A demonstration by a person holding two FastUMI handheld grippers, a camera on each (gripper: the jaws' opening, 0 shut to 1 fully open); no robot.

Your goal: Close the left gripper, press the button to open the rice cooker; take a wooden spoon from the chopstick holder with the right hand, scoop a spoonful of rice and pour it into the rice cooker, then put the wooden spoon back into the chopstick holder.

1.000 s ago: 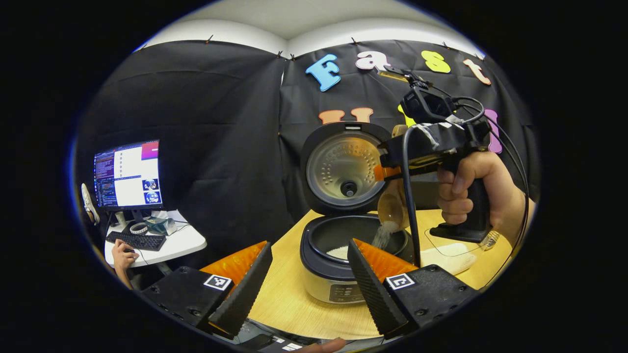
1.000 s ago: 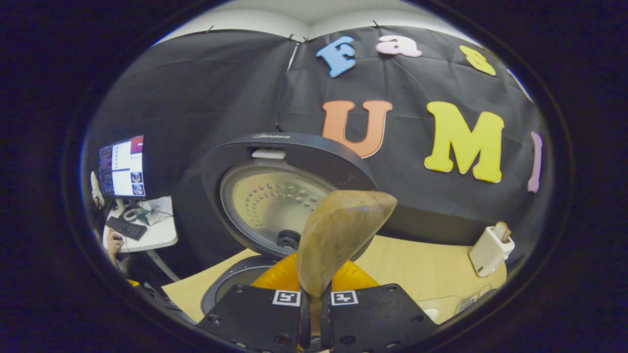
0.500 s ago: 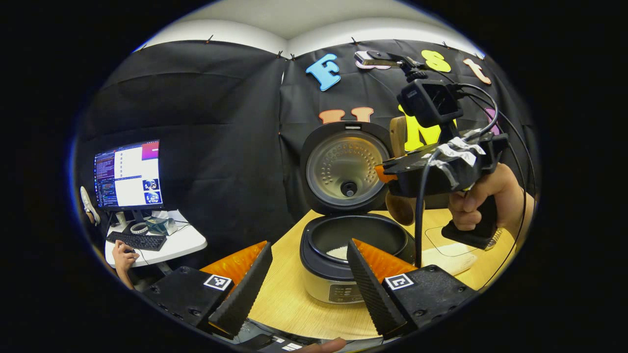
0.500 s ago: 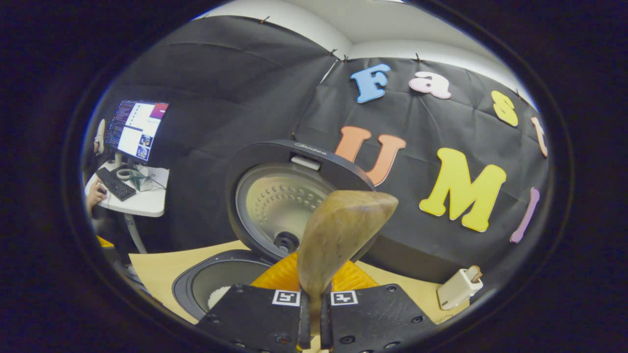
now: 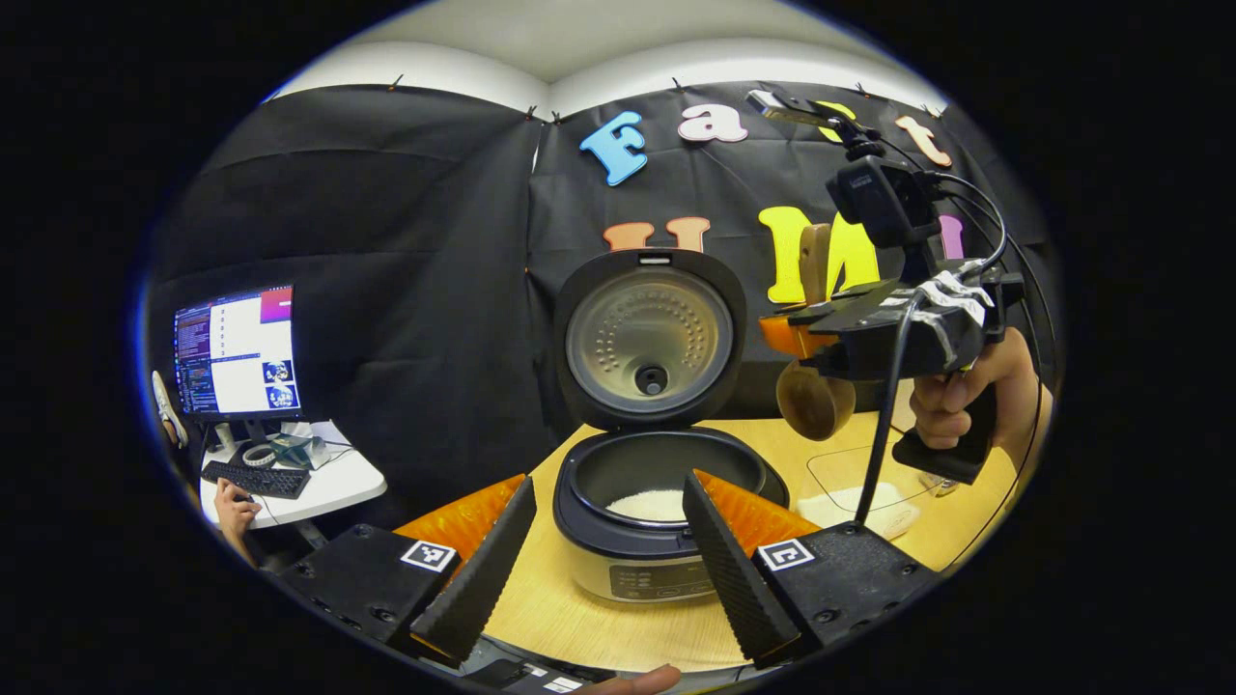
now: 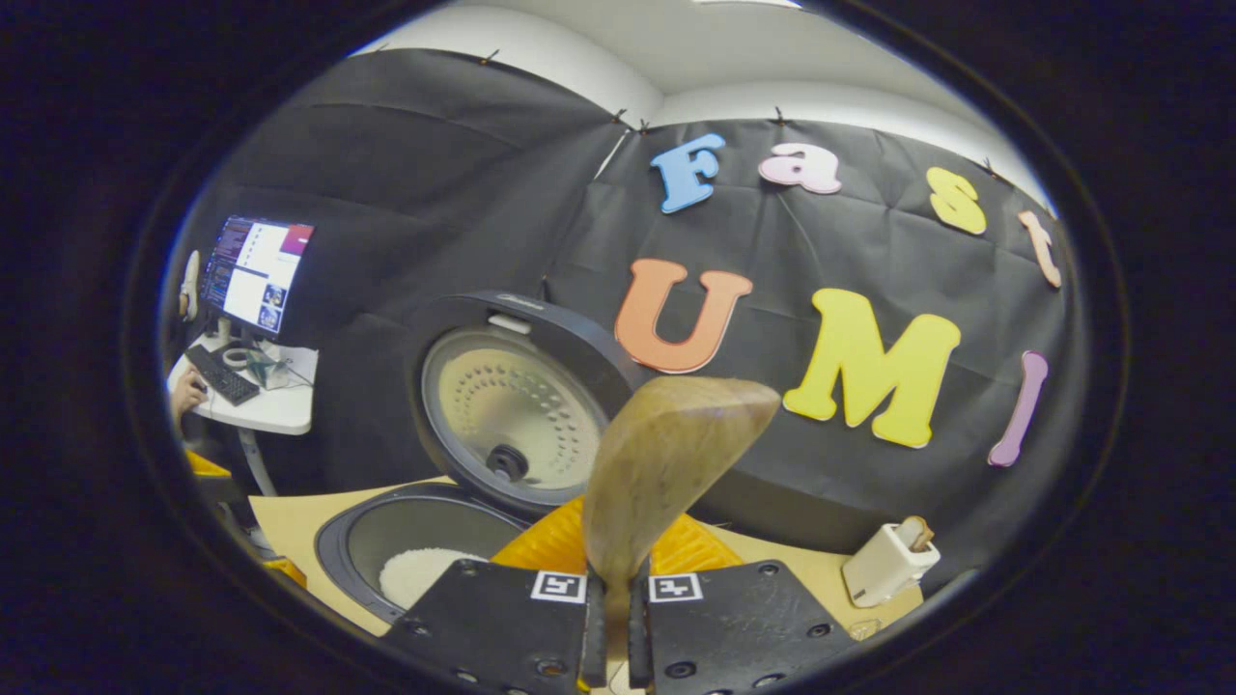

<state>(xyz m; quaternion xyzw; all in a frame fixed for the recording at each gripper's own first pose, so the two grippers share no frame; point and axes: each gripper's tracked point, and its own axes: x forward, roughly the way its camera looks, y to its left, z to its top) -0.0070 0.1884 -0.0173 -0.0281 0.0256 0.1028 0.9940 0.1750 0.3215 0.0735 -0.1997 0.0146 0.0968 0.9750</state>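
The black rice cooker [image 5: 628, 569] stands open on the wooden table, its lid [image 5: 649, 338] upright, a heap of white rice [image 5: 652, 504] in its pot. My left gripper [image 5: 603, 569] is open just in front of the cooker, holding nothing. To the right of the lid a hand holds my right gripper [image 5: 787, 338], shut on the wooden spoon [image 5: 814, 401], whose bowl hangs below the fingers. In the right gripper view the spoon [image 6: 666, 463] rises from the shut right gripper [image 6: 610, 623], the pot [image 6: 386, 526] lies lower left, and the white chopstick holder [image 6: 888, 565] stands at the right.
A shallow tray of white rice [image 5: 855, 507] lies on the table [image 5: 579, 618] right of the cooker. Beyond the table's left edge stands a small white desk [image 5: 319, 483] with a monitor [image 5: 237, 352] and a keyboard; a person's hand rests there.
Rice was falling from the tipped spoon into the pot a second ago. The right gripper has since swung the spoon up and off to the right of the pot.
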